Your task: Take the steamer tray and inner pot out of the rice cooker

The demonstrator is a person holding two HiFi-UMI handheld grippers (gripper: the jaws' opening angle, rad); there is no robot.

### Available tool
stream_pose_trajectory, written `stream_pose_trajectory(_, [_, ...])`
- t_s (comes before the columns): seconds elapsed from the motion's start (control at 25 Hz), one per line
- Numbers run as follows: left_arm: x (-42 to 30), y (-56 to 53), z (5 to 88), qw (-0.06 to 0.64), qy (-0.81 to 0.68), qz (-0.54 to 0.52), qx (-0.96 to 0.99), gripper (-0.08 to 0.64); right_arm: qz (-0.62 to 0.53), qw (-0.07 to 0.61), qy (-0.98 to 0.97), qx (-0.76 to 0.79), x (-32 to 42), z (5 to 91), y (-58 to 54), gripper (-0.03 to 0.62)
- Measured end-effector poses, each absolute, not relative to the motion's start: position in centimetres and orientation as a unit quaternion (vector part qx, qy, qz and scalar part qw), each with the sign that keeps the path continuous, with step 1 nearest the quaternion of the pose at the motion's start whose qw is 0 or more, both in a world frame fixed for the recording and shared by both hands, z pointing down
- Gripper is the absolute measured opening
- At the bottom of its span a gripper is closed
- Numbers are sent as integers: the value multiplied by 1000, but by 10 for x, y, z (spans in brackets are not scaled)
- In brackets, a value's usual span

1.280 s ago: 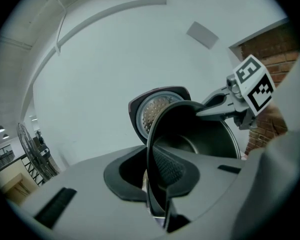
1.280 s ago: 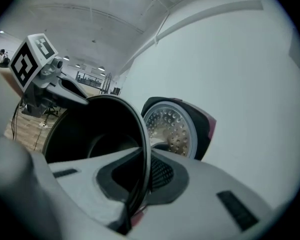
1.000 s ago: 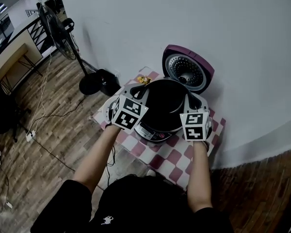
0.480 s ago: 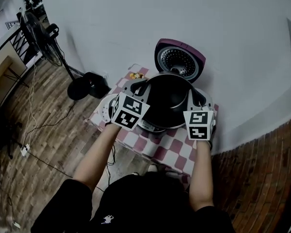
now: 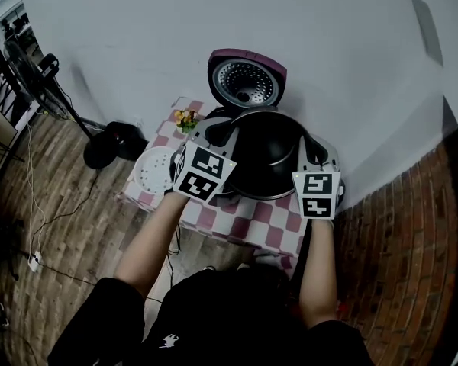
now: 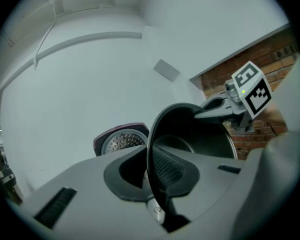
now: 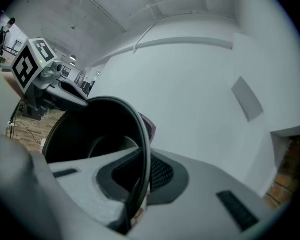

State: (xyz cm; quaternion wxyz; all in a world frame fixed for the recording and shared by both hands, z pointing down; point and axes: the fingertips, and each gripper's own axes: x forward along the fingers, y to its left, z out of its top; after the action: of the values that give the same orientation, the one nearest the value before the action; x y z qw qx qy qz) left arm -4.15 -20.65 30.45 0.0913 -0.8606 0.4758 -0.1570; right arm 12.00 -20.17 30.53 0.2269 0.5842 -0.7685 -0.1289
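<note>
head view: the dark inner pot [image 5: 263, 155] is held at its rim from both sides, in front of the rice cooker's raised lid [image 5: 244, 82] and over the checkered tablecloth [image 5: 248, 231]. the left gripper [image 5: 223, 132] takes the rim on the left, the right gripper [image 5: 314, 149] on the right. the white perforated steamer tray [image 5: 154, 170] lies flat on the cloth, left of the pot and just beside the left gripper's marker cube. a small bunch of yellow flowers [image 5: 185, 118] sits at the cloth's far left corner.

left gripper view: both pads are clamped on the pot's thin rim, one inside, one outside. right gripper view: its jaws pinch the opposite rim the same way.
</note>
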Motion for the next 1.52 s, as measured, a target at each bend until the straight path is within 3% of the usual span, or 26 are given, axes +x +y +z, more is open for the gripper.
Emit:
stream_pose_trajectory(0.64, [104,-215,357,57,411,-200,-888,35,-55,255,-744,615,263,359,-190,11])
stream_pose_trajectory(1.52, [129,-205,480,-37,399,-308,-863,44,83,307,-778,542,291,493,-198,11])
